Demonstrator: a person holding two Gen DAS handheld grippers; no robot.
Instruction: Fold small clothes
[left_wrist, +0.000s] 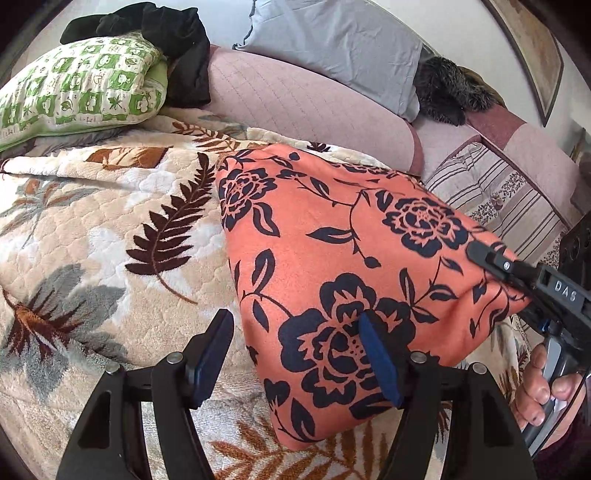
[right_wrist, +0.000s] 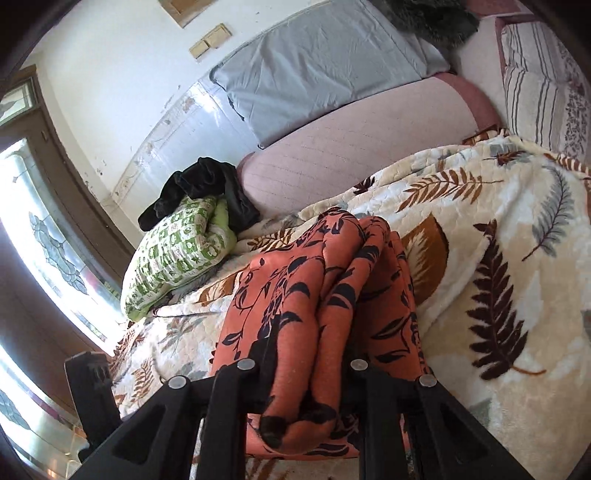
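An orange garment with dark navy flowers (left_wrist: 332, 236) lies folded on a leaf-patterned blanket (left_wrist: 110, 229). My left gripper (left_wrist: 295, 347) is open; its right finger sits over the garment's near-left part and its left finger is above the blanket. My right gripper (left_wrist: 495, 258) reaches in from the right and grips the garment's right edge. In the right wrist view the gripper (right_wrist: 314, 354) is shut on bunched folds of the garment (right_wrist: 325, 295), which fill the space between the fingers.
A green-and-white pillow (left_wrist: 77, 88) with black clothes (left_wrist: 173, 40) on it lies at the back left. A pink bolster (left_wrist: 295, 99), a grey pillow (left_wrist: 332, 40), and a striped cushion (left_wrist: 498, 195) line the back. A window (right_wrist: 44, 236) is at left.
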